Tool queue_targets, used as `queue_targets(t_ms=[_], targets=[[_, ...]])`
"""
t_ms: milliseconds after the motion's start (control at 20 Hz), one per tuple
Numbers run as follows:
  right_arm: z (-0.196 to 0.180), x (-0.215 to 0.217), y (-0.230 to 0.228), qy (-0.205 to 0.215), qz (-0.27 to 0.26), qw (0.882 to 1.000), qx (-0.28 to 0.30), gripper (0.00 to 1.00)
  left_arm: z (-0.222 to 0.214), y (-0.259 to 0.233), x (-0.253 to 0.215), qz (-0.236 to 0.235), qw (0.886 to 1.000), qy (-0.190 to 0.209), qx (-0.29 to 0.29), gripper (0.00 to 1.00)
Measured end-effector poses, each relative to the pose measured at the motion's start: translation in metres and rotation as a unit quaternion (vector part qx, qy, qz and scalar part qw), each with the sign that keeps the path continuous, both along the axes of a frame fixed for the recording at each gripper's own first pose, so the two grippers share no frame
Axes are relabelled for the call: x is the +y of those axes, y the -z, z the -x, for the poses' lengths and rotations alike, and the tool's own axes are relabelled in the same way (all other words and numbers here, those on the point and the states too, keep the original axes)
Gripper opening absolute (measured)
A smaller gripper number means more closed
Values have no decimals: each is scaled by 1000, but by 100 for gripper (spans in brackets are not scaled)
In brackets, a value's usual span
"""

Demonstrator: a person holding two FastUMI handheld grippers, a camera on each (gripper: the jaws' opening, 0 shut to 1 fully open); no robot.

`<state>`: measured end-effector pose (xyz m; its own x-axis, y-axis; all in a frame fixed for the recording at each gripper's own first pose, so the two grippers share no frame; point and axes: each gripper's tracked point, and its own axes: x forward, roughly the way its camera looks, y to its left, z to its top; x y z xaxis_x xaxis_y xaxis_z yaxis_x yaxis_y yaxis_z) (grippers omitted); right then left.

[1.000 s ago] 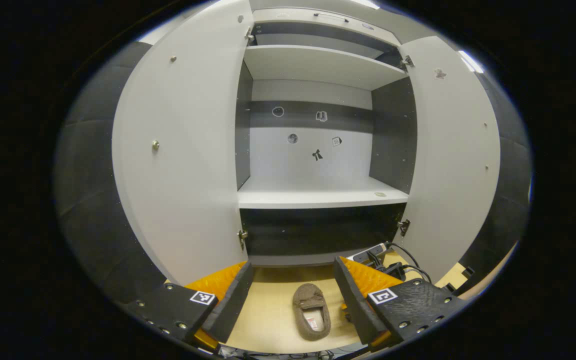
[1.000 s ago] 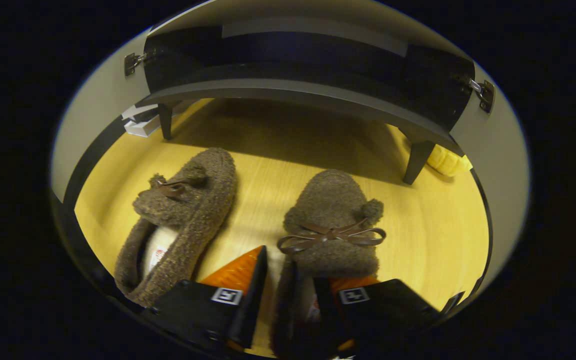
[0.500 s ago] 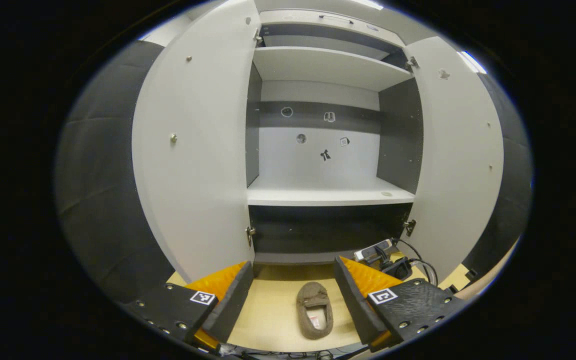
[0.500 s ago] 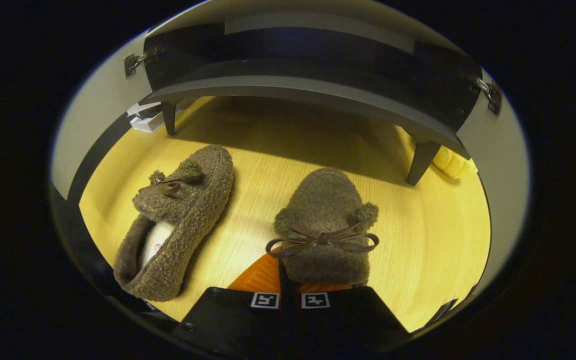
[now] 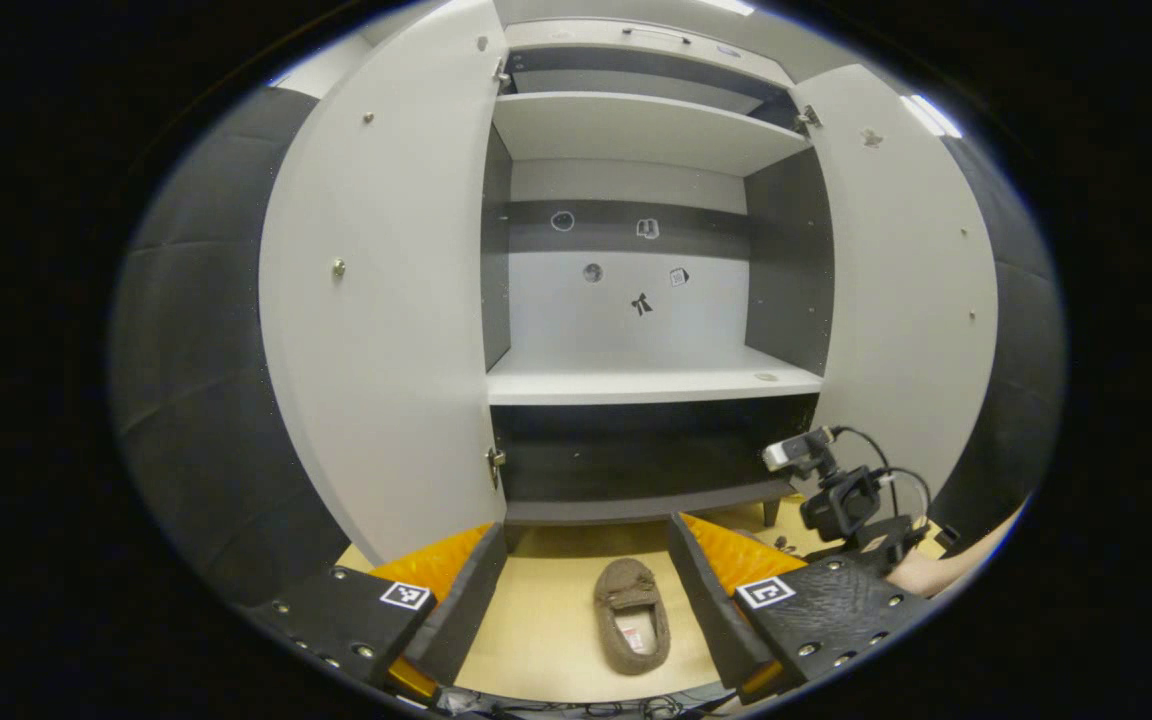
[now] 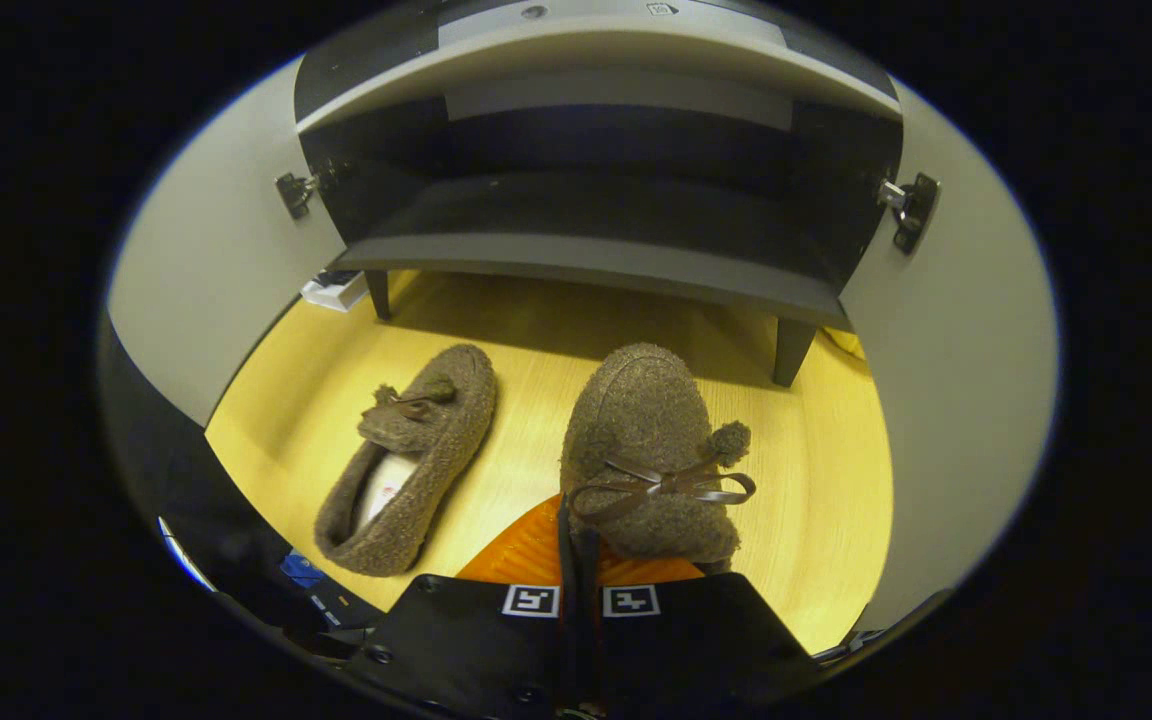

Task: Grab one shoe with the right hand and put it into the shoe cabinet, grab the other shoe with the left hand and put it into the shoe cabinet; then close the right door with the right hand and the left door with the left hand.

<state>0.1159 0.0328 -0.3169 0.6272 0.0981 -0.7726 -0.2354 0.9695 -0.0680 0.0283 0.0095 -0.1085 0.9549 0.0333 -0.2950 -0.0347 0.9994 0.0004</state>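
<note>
1. The right tool [image 6: 576, 560] has its two fingers pressed together on the heel edge of one fuzzy brown shoe [image 6: 648, 450]. The shoe sticks out straight ahead of the tool, toe pointing at the shoe cabinet [image 6: 596, 170]. A little bow sits on top of the shoe, just in front of the fingers.
2. The other shoe [image 6: 408, 460] lies on the wooden floor [image 6: 816, 500], to the left of the right tool and apart from the held shoe. Its toe points toward the cabinet too.
3. In the left gripper view, that other shoe [image 5: 631, 628] lies on the floor low between the fingers of the left tool [image 5: 586, 600], and farther ahead. The left tool is spread wide and touches nothing.
4. The right tool [image 5: 836, 495], with its cables, shows ahead and to the right of the left tool, low beside the right door [image 5: 906, 300]. A bit of the person's arm [image 5: 946, 570] is behind it.
5. Ahead of the left tool the cabinet stands with both doors swung open. The left door [image 5: 386, 300] is to the left. A white shelf [image 5: 651, 385] is in the middle, with another shelf higher up.
</note>
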Motion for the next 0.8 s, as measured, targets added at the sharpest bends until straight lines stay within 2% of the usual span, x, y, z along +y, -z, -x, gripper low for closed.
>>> queue_targets(t_ms=[50, 200, 250, 400, 650, 750, 800], targets=[[3, 2, -15, -5, -6, 1000, -6, 2, -1, 0, -2, -2, 1000, 3, -1, 94], [12, 14, -59, -26, -19, 999, -31, 1, -6, 0, -8, -6, 1000, 16, -5, 94], [14, 18, -74, -35, -23, 998, -40, 2, -8, 0, -11, -5, 1000, 21, -5, 97], [13, 33, -122, -50, -41, 995, -75, 2, -11, 2, -19, -2, 999, 36, -3, 94], [-8, 40, -195, -33, -87, 989, -116, 2, -15, -4, -32, -10, 998, 64, -8, 94], [-25, 41, -220, -33, -90, 985, -142, 2, -14, -7, -35, -14, 997, 72, -12, 94], [-30, 43, -232, -33, -89, 983, -156, 2, -14, -9, -37, -18, 997, 75, -15, 100]])
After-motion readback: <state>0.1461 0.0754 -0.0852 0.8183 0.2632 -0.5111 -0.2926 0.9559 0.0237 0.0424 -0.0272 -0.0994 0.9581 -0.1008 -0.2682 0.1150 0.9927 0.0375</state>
